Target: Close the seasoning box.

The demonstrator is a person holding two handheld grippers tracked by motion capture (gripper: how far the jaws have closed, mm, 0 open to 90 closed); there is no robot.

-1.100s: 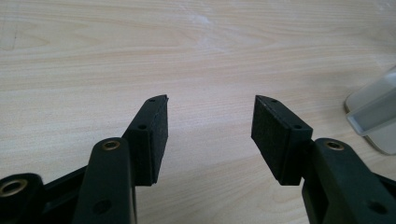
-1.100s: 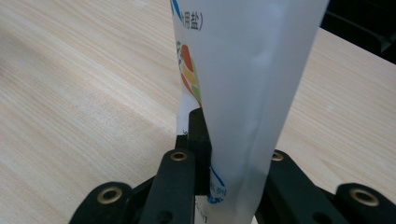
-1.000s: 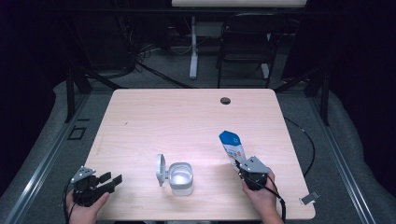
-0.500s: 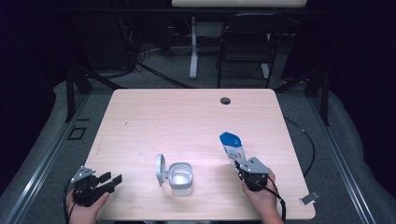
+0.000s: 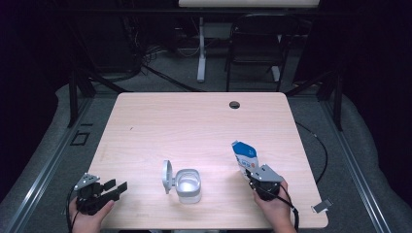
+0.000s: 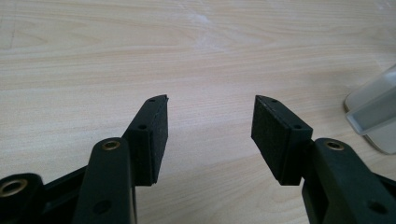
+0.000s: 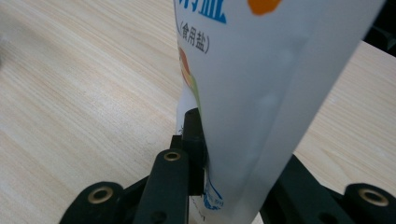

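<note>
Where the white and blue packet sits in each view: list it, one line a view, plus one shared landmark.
High view: the packet stands at the table's near right, clamped in the right gripper, right of the clear container.
Left gripper view: not in it; the container's edge is at the right border.
Right gripper view: the packet rises close up between the fingers.
Shared landmark: the light wooden tabletop.

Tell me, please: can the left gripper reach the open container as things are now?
Probably yes. The left gripper is open and holds nothing, and bare table lies between it and the open container, whose lid stands up on that near side.
</note>
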